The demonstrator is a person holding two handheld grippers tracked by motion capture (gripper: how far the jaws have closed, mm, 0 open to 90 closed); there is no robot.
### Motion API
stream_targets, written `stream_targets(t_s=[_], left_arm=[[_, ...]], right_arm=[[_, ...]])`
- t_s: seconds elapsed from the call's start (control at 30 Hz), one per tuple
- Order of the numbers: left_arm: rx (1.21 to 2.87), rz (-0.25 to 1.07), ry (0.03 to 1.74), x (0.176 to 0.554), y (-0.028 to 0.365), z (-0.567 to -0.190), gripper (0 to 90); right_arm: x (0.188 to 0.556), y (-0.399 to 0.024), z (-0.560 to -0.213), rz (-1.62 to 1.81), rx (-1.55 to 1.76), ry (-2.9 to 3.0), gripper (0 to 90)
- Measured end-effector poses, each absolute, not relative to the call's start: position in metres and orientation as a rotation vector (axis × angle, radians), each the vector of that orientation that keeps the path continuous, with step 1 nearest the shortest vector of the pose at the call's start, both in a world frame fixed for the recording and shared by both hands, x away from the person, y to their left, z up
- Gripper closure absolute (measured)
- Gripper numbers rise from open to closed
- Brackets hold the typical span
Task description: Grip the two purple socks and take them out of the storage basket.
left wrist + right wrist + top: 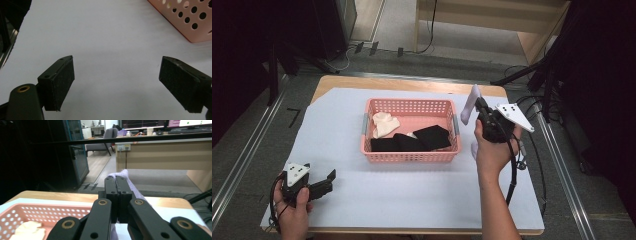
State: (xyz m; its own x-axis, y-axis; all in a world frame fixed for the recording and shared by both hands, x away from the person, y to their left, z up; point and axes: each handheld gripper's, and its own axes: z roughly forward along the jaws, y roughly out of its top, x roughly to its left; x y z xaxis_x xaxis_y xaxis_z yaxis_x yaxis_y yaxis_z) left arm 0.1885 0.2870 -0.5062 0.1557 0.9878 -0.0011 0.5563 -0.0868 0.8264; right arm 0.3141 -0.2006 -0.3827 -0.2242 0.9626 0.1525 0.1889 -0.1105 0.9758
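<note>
The pale sock hangs clamped in the right hand-held gripper, just beside the basket near the worktop's far right edge; the left hand-held gripper rests with jaws apart, well away.

Basket: pink plastic, perforated walls, slight sheen. In the basket: black cloth, matt; cream cloth, soft and rumpled. Right of the basket: lilac sock, knit, fuzzy, pinched in the right gripper, black matt plastic with brass-coloured rivets. Left gripper: black pads, grainy, rough-looking. Under the basket: sheet, pale, smooth, matt. Table: light wood edge, smooth.
</note>
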Motion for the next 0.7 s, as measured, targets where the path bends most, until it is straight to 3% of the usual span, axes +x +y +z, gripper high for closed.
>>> stream_targets(t_s=[0.23, 0.5, 0.7], left_arm=[[1.729, 0.788, 1.483, 0.188, 0.287, -0.506, 14.2], [1.718, 0.789, 1.482, 0.187, 0.287, -0.506, 14.2], [1.714, 0.794, 1.480, 0.187, 0.287, -0.506, 14.2]], right_arm=[[0.310, -0.220, -0.399, 1.351, 1.349, 1.469, 89.9], [0.304, -0.232, -0.447, 1.280, 1.447, 1.561, 87.5], [0.295, -0.252, -0.460, 1.388, 1.537, 1.532, 52.4]])
